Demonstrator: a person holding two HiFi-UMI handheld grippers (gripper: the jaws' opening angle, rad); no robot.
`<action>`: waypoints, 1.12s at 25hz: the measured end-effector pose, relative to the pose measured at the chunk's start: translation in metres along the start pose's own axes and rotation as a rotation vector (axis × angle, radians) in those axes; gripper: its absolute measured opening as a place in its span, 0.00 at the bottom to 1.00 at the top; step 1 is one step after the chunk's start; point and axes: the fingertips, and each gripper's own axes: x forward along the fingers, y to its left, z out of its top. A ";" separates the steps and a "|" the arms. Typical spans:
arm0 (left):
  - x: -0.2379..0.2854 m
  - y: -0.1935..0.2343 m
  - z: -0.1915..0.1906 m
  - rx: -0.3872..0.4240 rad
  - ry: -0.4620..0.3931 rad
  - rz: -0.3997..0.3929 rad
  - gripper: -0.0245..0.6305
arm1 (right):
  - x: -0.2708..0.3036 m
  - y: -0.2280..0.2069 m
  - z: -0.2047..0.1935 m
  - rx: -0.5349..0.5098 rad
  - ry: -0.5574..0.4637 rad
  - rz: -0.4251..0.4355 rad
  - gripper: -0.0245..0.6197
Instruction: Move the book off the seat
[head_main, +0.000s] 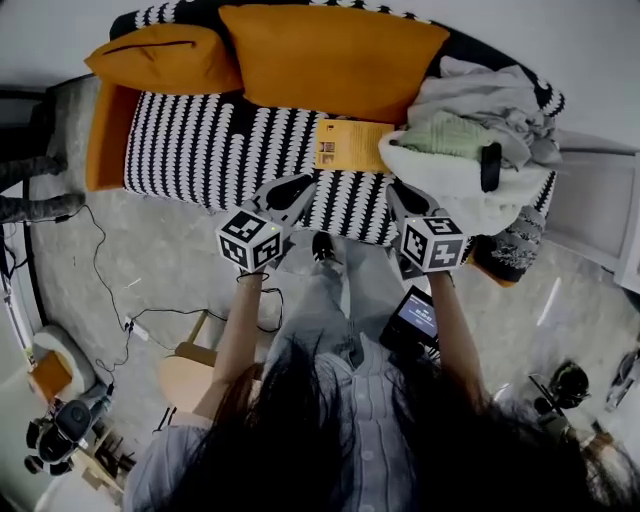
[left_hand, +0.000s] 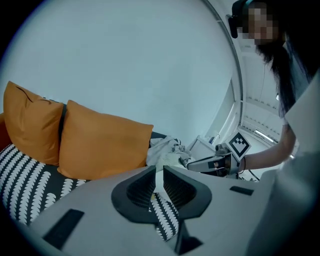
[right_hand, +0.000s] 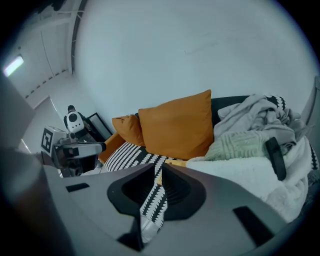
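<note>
A yellow book (head_main: 350, 145) lies flat on the black-and-white patterned sofa seat (head_main: 200, 150), just in front of the big orange cushion (head_main: 330, 55). Its edge shows past the right jaws as the book (right_hand: 177, 162). My left gripper (head_main: 288, 192) hovers over the seat's front edge, below and left of the book; its jaws stand a narrow crack apart with nothing between them, as the left gripper (left_hand: 159, 172) shows in its own view. My right gripper (head_main: 405, 202) hangs below and right of the book. The right gripper (right_hand: 159, 172) is shut and empty.
A heap of grey and white blankets (head_main: 480, 150) with a black oblong object (head_main: 490, 165) fills the sofa's right end. A second orange cushion (head_main: 165, 55) sits at the left end. Cables (head_main: 110, 290), a wooden stool (head_main: 190, 375) and a small screen (head_main: 415, 318) are on the floor.
</note>
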 end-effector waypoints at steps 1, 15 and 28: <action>0.006 0.006 -0.003 -0.007 0.010 -0.002 0.10 | 0.007 -0.002 -0.003 0.000 0.006 0.007 0.12; 0.079 0.069 -0.104 -0.079 0.203 -0.068 0.24 | 0.102 -0.056 -0.098 0.153 0.038 -0.002 0.19; 0.120 0.126 -0.166 -0.186 0.281 -0.044 0.32 | 0.151 -0.117 -0.152 0.276 -0.053 -0.185 0.41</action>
